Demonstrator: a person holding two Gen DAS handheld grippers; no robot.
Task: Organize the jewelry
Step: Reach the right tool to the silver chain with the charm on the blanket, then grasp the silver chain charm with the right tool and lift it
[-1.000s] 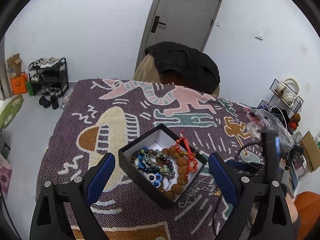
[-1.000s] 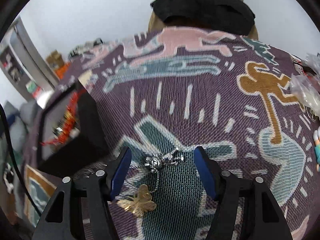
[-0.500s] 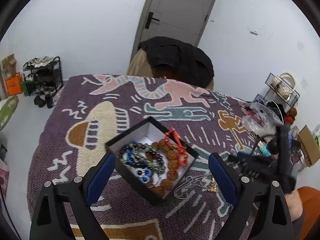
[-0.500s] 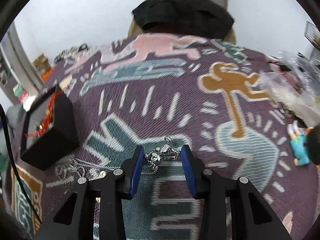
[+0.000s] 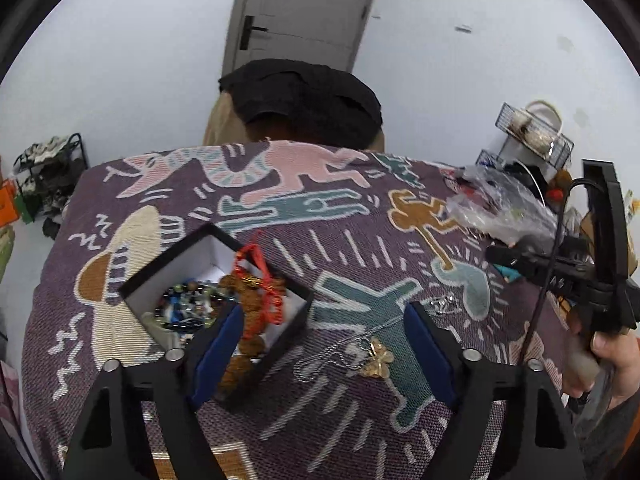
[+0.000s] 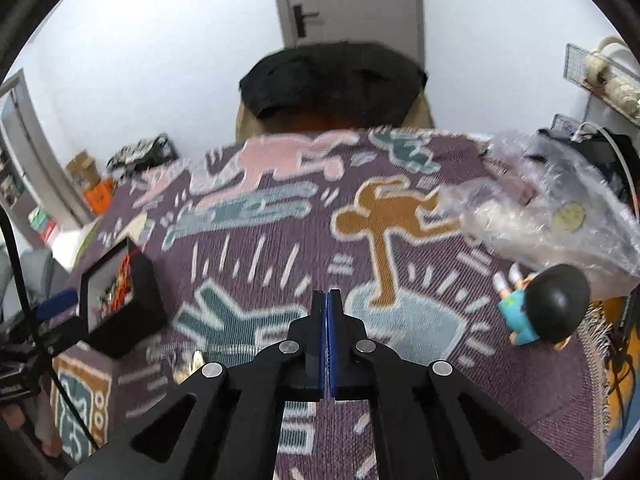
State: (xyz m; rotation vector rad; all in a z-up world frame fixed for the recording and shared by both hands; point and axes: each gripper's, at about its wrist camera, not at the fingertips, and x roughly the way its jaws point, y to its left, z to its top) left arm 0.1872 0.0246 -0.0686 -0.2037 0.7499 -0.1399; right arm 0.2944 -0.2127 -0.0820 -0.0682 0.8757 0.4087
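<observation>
Purple patterned blanket (image 5: 460,208) covers table. Black box (image 5: 164,258) of beads sits near left; silver charm (image 5: 440,304) and gold butterfly pendant (image 5: 376,360) on fine chain lie right of it. Likely light, limp, slippery: pinch charm body, not links. Left gripper (image 5: 324,310) wide, jaws just narrowing, empty. Right gripper (image 6: 327,320) fully closed, apparently empty. Earlier, right jaws straddled charm; charm remains on blanket.

Right gripper (image 6: 328,340): jaws have just been closing, now pressed together; silver charm (image 5: 442,304) no longer between them, left on the blanket. Left gripper (image 5: 320,344): jaws closing somewhat, shifted so its left finger (image 5: 218,350) overlaps the black box (image 5: 280,352); gold butterfly pendant (image 5: 376,360) now between fingers.
</observation>
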